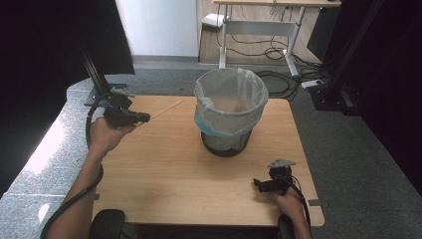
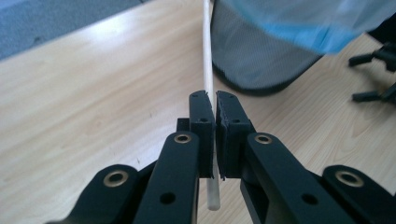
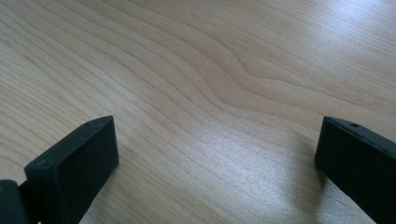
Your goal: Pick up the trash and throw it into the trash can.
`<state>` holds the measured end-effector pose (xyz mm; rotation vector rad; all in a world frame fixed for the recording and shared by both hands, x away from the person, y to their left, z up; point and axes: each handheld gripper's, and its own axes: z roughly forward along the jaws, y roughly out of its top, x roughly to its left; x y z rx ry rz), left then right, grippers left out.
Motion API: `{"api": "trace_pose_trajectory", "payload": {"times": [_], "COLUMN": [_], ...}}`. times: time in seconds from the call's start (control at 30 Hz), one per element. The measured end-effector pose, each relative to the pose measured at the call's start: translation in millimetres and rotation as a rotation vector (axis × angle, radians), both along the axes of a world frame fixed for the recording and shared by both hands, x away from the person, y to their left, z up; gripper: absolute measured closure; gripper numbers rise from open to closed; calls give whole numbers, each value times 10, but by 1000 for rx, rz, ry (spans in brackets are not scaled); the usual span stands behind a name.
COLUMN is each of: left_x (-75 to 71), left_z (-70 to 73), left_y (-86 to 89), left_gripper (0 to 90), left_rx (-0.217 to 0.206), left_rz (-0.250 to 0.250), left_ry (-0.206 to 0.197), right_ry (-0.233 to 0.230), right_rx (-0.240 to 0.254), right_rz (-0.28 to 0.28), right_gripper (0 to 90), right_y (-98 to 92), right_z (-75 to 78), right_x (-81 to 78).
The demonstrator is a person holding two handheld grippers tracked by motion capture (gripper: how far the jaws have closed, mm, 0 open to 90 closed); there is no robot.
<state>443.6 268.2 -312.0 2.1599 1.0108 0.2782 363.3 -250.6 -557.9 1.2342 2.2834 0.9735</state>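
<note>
While the right gripper rests low at the near right of the bench, jaws spread wide over bare wood and holding nothing, the work belongs to the other hand. Farther back on the left, the left gripper is closed on a thin wooden stick, which runs from the jaws toward the mesh bin standing mid-bench with its pale liner folded over the rim. In the left gripper view the stick is pinched close to its near end, so most of its length juts forward past the bin's base. To drop it in cleanly, I would judge that the hand should lift first, tip the far end above the rim, then release only once that end is inside the liner; a low swing could knock the bin.
</note>
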Motion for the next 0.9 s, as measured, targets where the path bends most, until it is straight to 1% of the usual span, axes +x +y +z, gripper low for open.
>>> {"api": "trace_pose_trajectory", "payload": {"times": [0.13,0.2,0.23,0.27,0.3,0.33,0.43,0.53,0.63,0.7,0.83,0.9], "left_x": [23,36,45,45,54,54,66,88,131,173,265,317], "left_z": [242,361,465,465,592,592,737,849,925,951,942,917], "left_y": [-29,-43,-69,-69,-112,-112,-196,-307,-442,-544,-783,-922], "left_gripper": [865,865,865,865,865,865,864,865,864,865,864,864], "left_rx": [6,-1,7,7,11,11,20,30,30,33,26,35], "left_rz": [-10,-17,-20,-20,-29,-29,-51,-75,-101,-115,-152,-171], "left_ry": [-11,-16,-25,-25,-32,-32,-40,-45,-43,-42,-31,-24], "right_ry": [1,0,0,0,0,0,1,0,0,0,1,1], "right_rx": [1,2,2,2,2,2,1,1,1,2,2,2], "right_rz": [0,0,0,0,0,0,0,-1,0,0,0,0], "right_gripper": [0,0,0,0,0,0,0,0,0,0,0,0], "right_y": [0,1,1,1,1,1,0,1,1,1,0,0], "right_z": [1,-1,-1,-1,-1,-1,0,-1,-1,-1,0,0], "right_x": [-1,0,0,0,0,0,0,0,0,0,0,0]}}
